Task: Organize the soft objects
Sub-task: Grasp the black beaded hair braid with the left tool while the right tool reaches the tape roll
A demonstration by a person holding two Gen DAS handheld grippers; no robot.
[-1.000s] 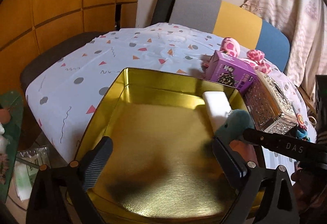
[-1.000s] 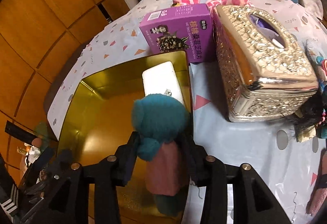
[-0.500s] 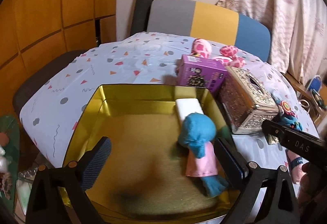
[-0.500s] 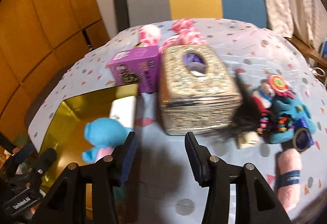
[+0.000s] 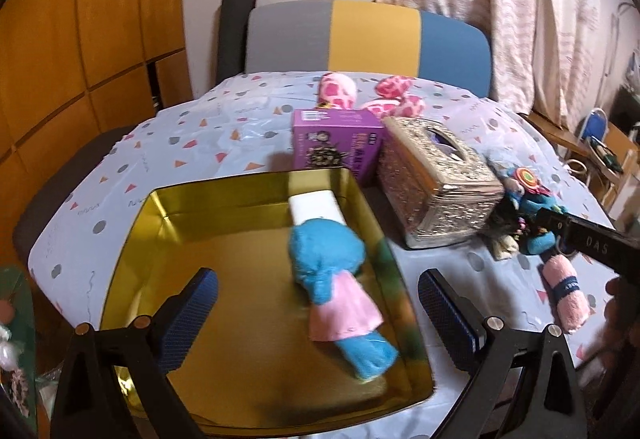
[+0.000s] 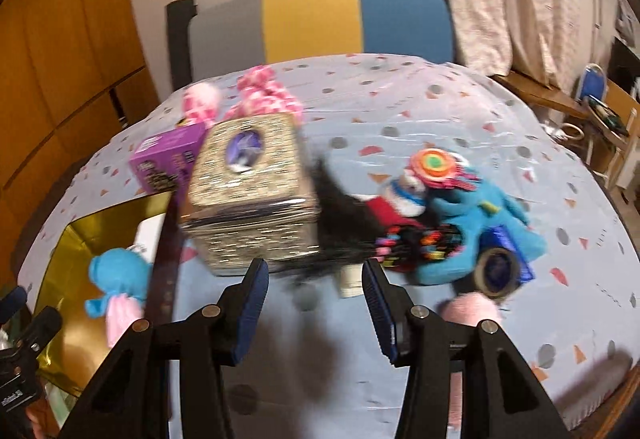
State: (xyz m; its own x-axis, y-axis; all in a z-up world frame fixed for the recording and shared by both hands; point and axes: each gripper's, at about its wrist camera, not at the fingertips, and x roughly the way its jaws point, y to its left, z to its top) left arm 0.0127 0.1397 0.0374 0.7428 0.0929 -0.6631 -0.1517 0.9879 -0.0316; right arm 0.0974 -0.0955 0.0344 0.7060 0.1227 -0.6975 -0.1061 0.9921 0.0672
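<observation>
A blue plush doll lies in my gold tin while both my tongs hang empty above the tabletop.

Left view: my left tongs (image 5: 318, 313) stand wide with nothing between them, over the gold tin (image 5: 132, 239). The blue plush doll (image 5: 336, 279) in a pink dress lies inside along the tin's right wall, its head touching a white block (image 5: 316, 205). Right view: my right tongs (image 6: 316, 299), whose jaws have just been opening, are parted and empty, above the tabletop (image 6: 460, 111) near a silver tissue box (image 6: 250, 195) and a heap of soft toys (image 6: 452, 223).
</observation>
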